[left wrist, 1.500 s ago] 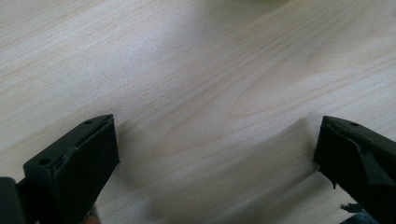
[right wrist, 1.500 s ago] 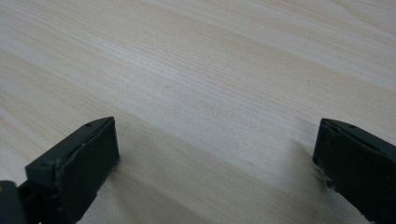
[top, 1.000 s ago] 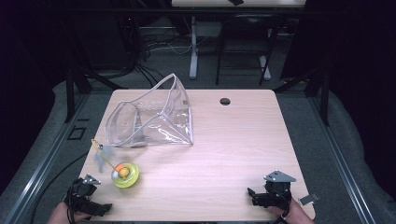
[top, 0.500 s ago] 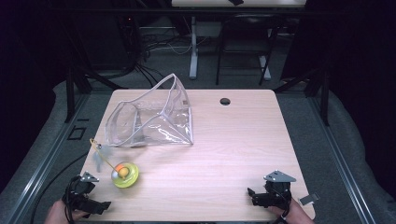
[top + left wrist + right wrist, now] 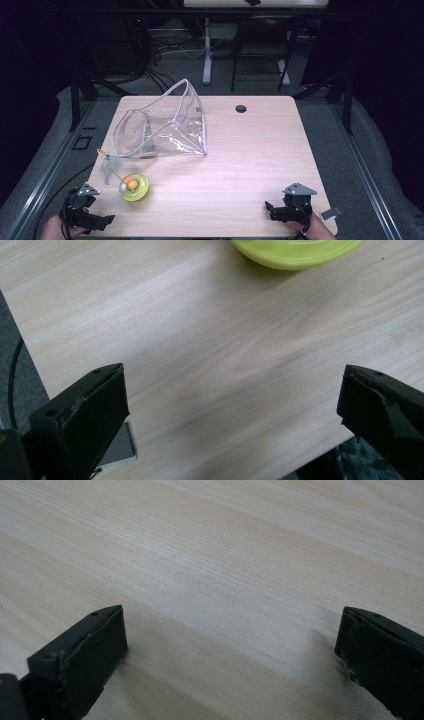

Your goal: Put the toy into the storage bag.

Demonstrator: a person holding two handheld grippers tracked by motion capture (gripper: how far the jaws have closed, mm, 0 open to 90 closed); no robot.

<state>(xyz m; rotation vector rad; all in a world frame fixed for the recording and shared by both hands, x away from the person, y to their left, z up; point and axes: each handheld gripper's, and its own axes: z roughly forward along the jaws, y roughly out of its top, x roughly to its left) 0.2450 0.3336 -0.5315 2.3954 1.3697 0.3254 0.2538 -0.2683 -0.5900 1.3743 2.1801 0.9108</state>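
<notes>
Near the front left corner of the counter, your left gripper hovers with its jaws spread wide and nothing between them; just ahead of it sits the yellow-green bowl, holding a small orange ball and a thin stick that leans out toward the clear plastic bag lying farther back; at the front right, well apart from the bowl, your right gripper rests low over bare wood, jaws likewise wide open and empty.
</notes>
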